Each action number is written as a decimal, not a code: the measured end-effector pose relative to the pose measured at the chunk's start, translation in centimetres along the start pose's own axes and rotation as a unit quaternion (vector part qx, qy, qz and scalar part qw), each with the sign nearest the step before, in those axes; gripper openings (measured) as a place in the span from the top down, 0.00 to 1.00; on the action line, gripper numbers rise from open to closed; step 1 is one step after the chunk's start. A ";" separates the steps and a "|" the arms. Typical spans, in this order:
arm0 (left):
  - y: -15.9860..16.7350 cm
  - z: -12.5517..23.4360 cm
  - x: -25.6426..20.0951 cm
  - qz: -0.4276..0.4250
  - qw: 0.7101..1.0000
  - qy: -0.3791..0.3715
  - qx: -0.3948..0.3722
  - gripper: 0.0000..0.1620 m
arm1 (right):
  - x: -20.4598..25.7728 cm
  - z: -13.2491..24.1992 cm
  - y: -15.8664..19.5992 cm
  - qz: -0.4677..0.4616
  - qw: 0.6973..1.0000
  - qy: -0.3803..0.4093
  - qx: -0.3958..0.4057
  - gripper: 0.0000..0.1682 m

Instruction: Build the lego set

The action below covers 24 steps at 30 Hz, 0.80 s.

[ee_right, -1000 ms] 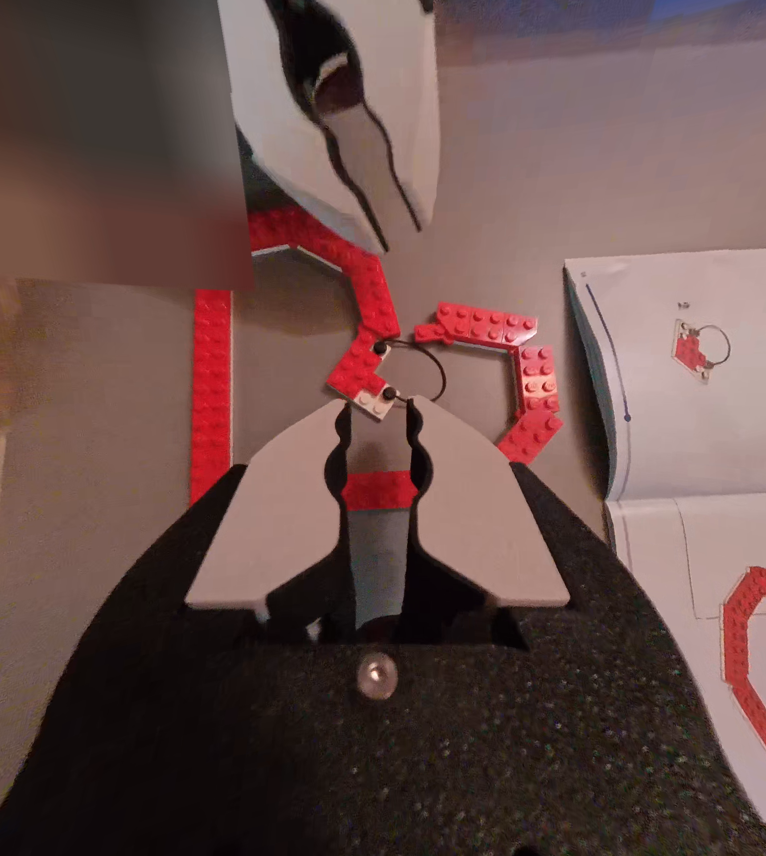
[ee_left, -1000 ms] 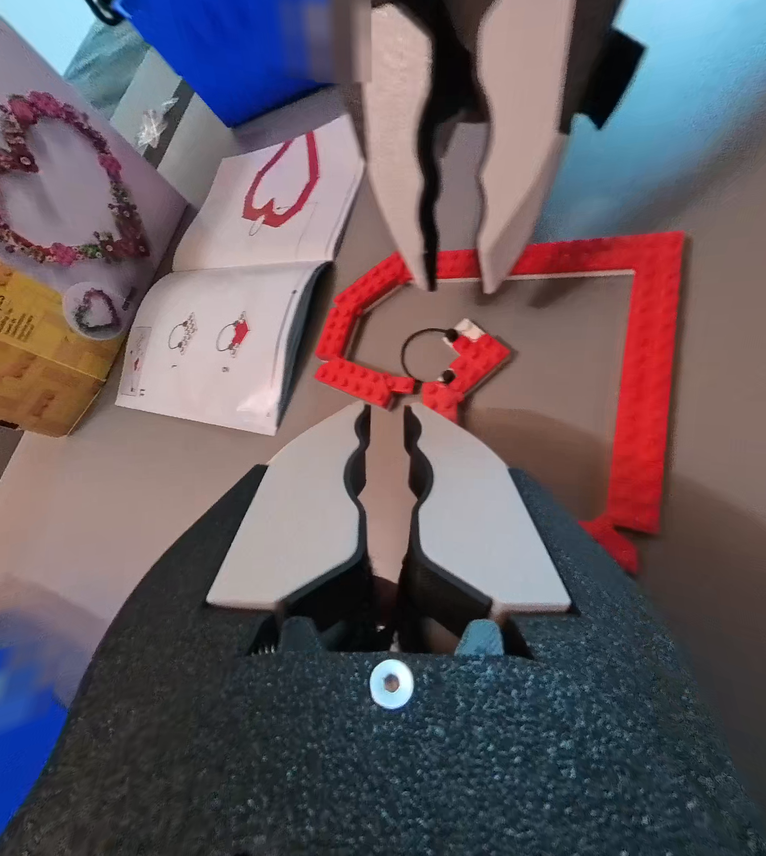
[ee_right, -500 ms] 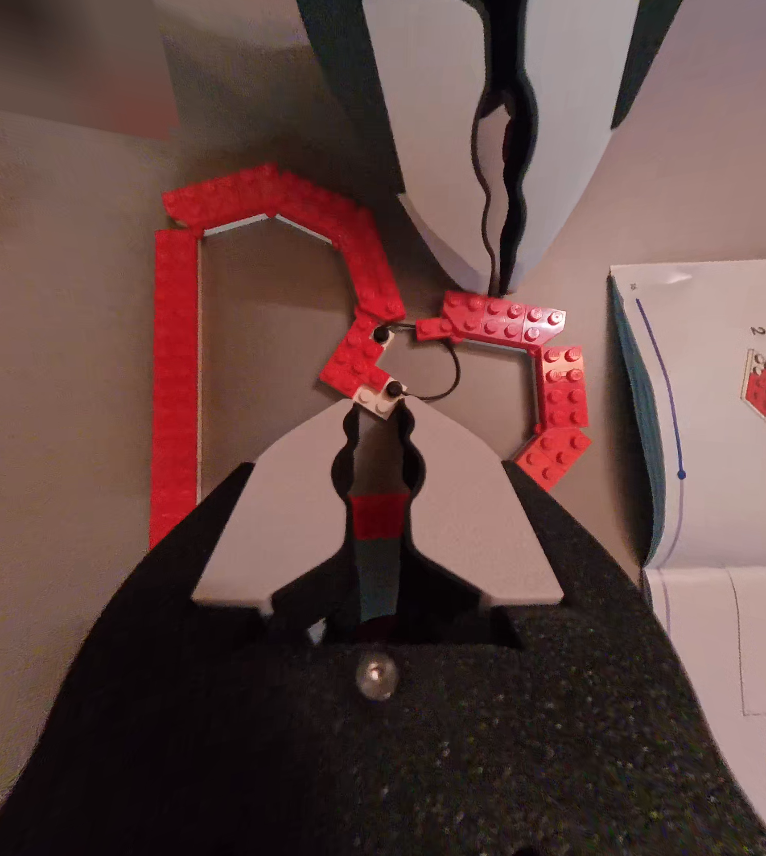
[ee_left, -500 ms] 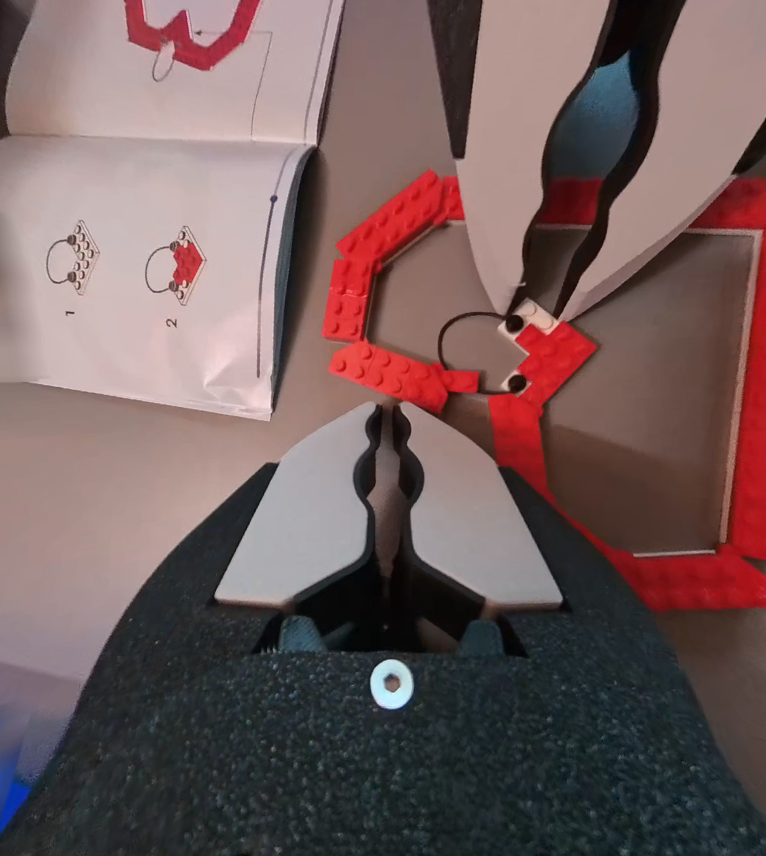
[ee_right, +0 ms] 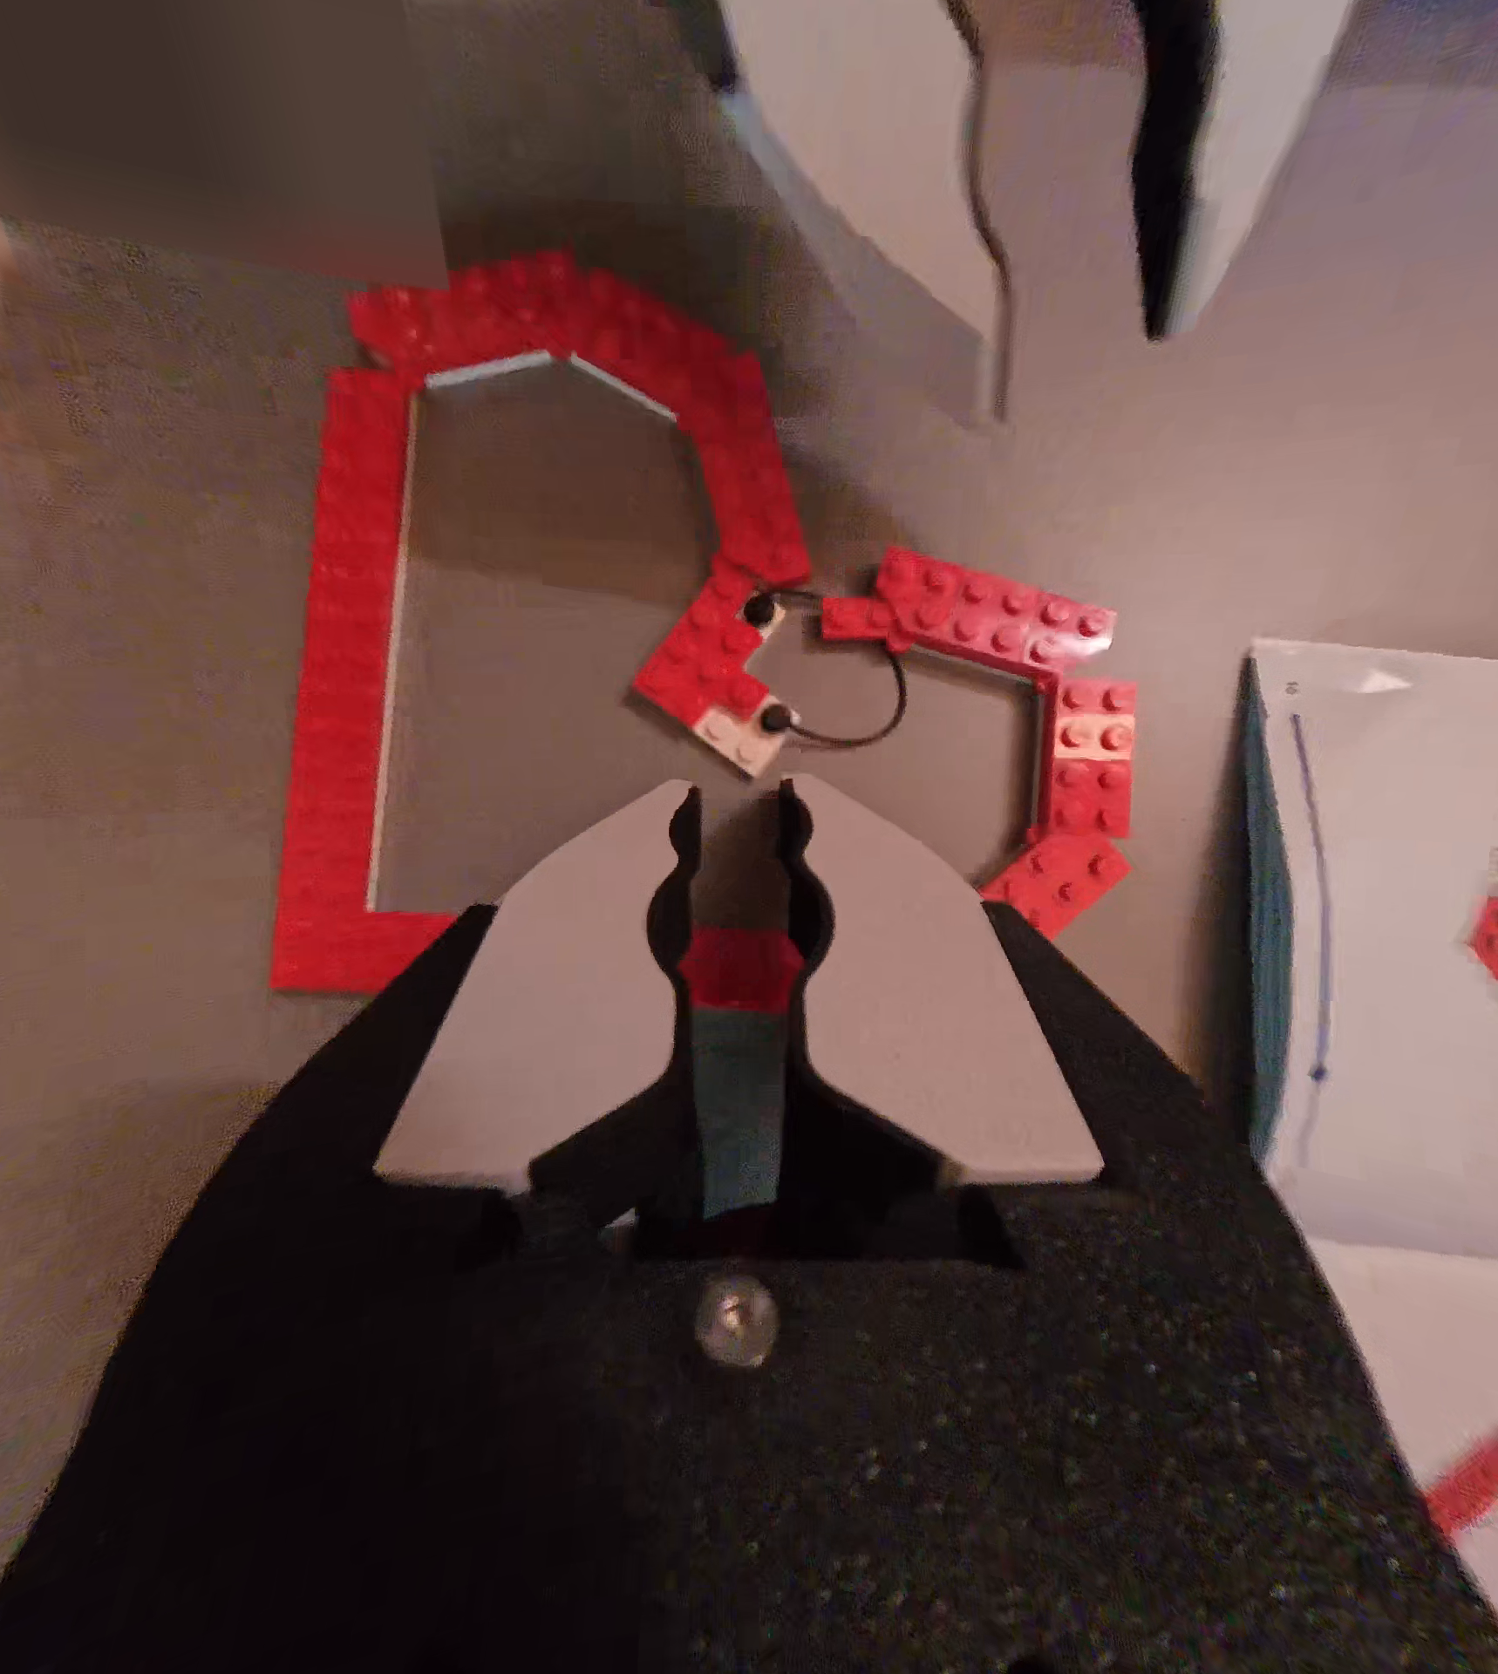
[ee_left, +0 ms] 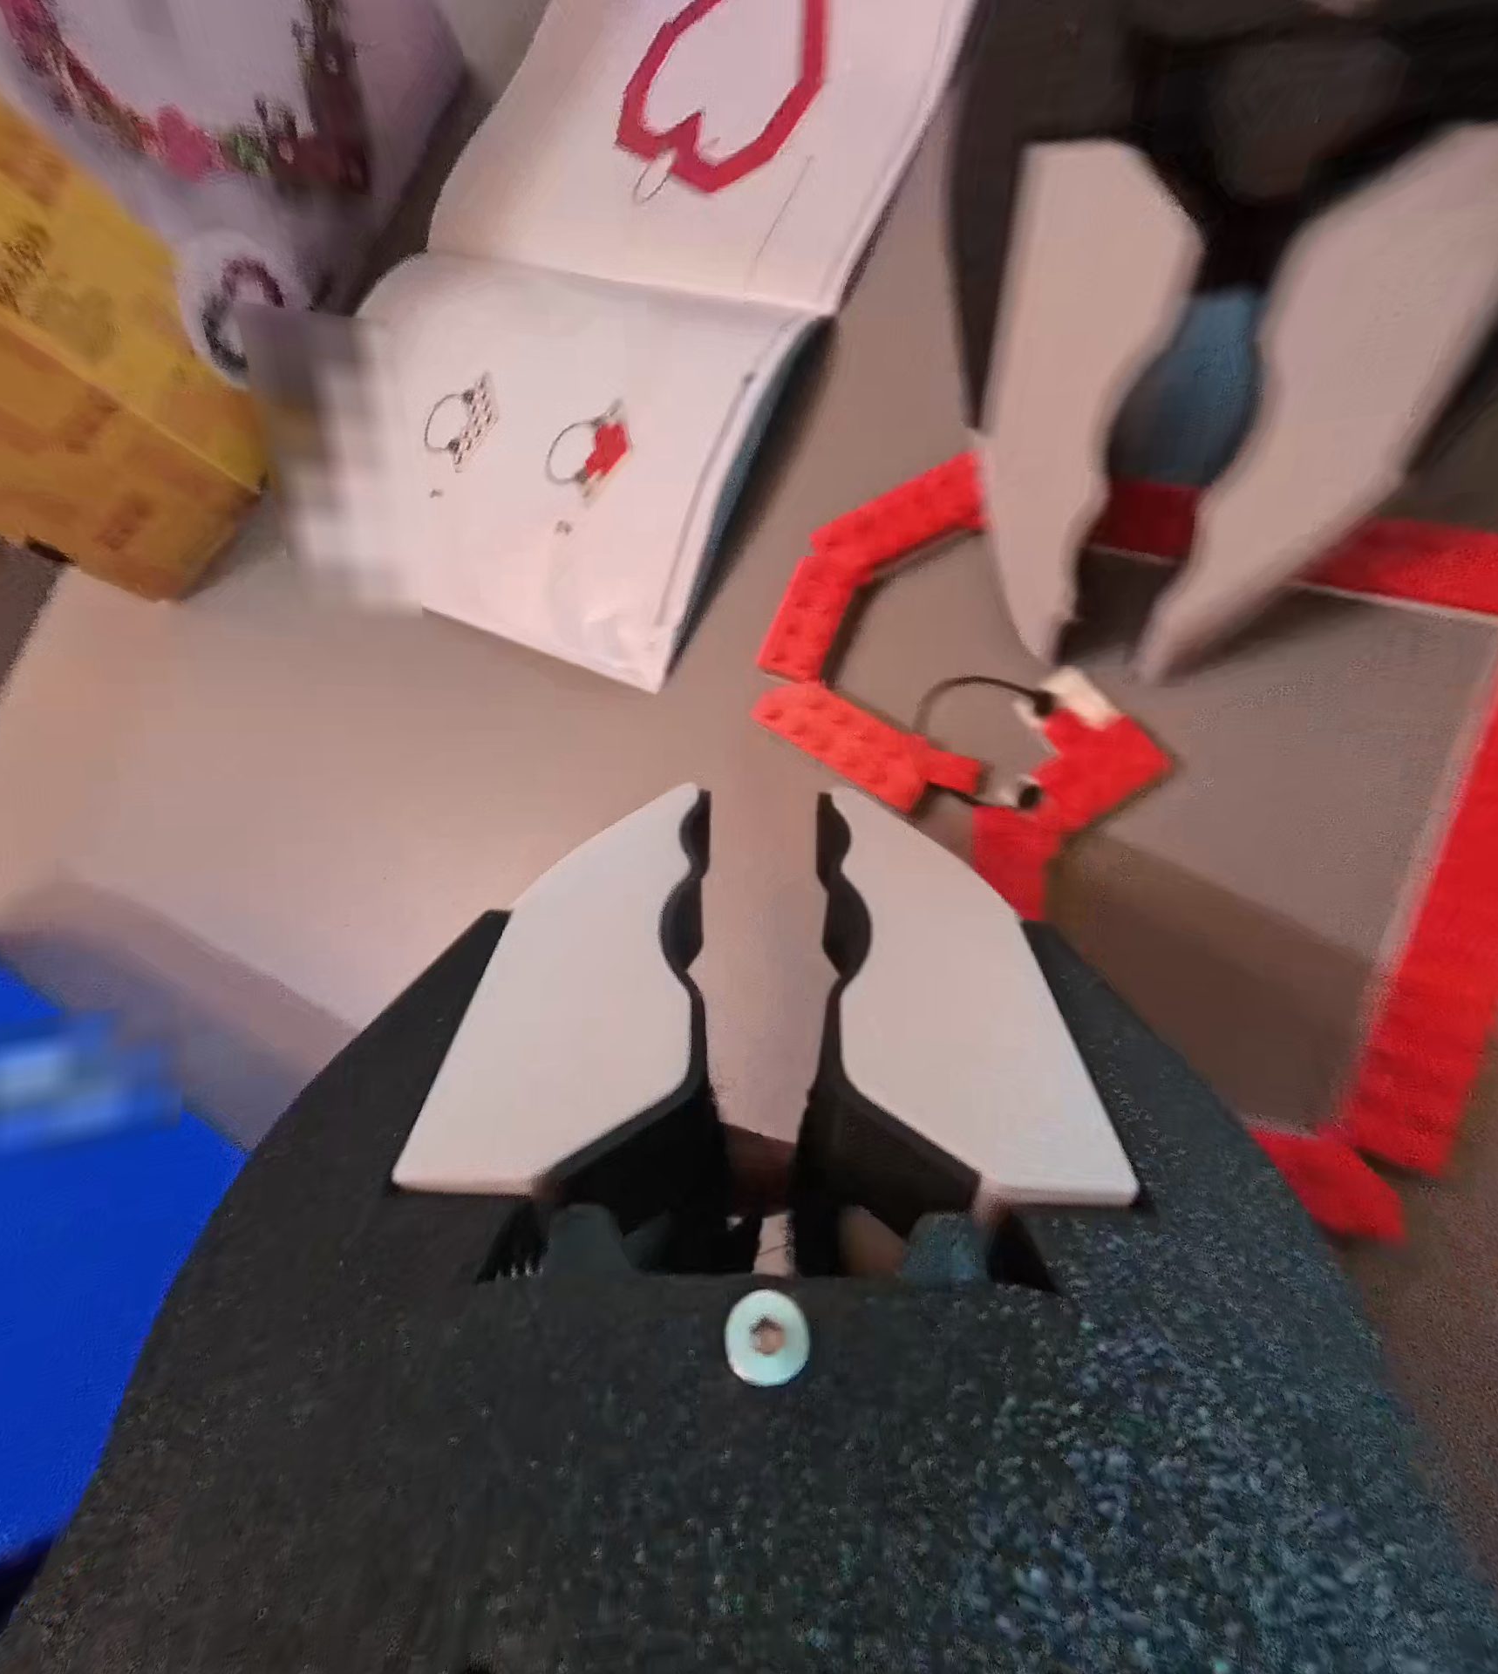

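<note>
right gripper (ee_right: 736,788) hovers, fingers apart and empty, over the small red-and-white plate with black loop (ee_right: 718,670), probably to seat it. left gripper (ee_left: 763,797), fingers parted, holds nothing.

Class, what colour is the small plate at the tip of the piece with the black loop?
White plate, clearest in the right wrist view.

Blurred blue plastic bin (ee_left: 30,1268) sits low, left of the left gripper (ee_left: 759,797), right by its body. Yellow-and-white cardboard box (ee_left: 48,408) is fwd-left, at far edge. Open white paper booklet (ee_left: 637,362) is straight fwd, just beside the box. All on a grey-beige matte tabletop (ee_left: 320,770).
</note>
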<state>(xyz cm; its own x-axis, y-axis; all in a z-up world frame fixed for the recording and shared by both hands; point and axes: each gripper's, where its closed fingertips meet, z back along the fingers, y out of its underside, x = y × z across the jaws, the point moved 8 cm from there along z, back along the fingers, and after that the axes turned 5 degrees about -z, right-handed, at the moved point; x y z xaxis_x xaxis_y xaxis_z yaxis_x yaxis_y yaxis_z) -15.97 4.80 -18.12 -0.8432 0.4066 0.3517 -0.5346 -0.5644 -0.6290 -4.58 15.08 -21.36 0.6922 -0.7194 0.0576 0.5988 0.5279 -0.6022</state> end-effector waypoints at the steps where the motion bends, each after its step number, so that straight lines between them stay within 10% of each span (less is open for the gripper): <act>1: -0.1 1.1 -1.2 -0.018 1.000 -0.005 -0.017 0.85 | -0.3 0.8 0.3 0.025 0.999 0.027 0.008 0.89; 11: 1.4 1.1 -6.5 -0.005 0.996 -0.040 0.079 0.80 | -5.2 1.0 -0.6 0.018 1.000 0.022 0.012 0.69; 15: 2.1 0.4 -5.3 -0.017 0.997 -0.034 0.072 0.83 | -5.6 0.5 -0.2 -0.053 0.997 0.045 0.033 0.87; 24: 1.7 -1.3 -1.7 -0.115 0.991 -0.035 0.065 0.87 | 4.0 2.5 2.8 -0.278 0.950 0.146 0.008 0.75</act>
<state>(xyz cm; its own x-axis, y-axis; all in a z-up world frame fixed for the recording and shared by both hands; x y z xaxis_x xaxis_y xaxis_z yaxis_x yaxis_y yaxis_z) -15.33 4.12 -20.71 -0.6983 0.4861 0.5254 -0.7114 -0.5522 -0.4347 0.87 14.84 -20.80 0.1286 -0.9820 0.1386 0.8463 0.0358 -0.5315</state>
